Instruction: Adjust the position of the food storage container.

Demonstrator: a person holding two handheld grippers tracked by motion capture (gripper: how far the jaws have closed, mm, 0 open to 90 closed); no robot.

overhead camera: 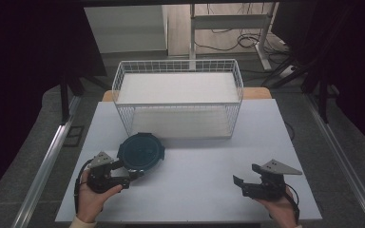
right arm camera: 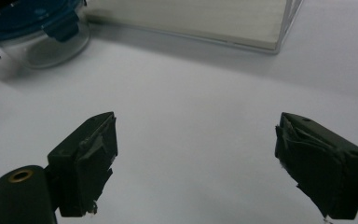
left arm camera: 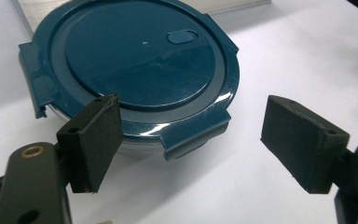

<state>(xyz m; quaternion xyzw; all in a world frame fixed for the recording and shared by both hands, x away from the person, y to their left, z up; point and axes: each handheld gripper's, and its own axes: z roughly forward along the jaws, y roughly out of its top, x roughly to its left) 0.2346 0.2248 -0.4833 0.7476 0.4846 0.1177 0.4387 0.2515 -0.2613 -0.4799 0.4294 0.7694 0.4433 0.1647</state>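
White table [overhead camera: 195, 161], wire basket [overhead camera: 178, 97] at rear. Your left gripper [overhead camera: 128, 176] stands spread at the lidded container [overhead camera: 141, 151], gripping nothing; right gripper [overhead camera: 247, 183] spread, idle. Centre both pads across a lid tab before clamping.

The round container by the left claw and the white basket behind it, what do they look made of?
The round container's lid looks like glossy dark teal plastic, with sharp reflections and moulded clip tabs. Its bowl is see-through, glass or clear plastic. The white basket looks like coated metal wire, a thin welded grid.
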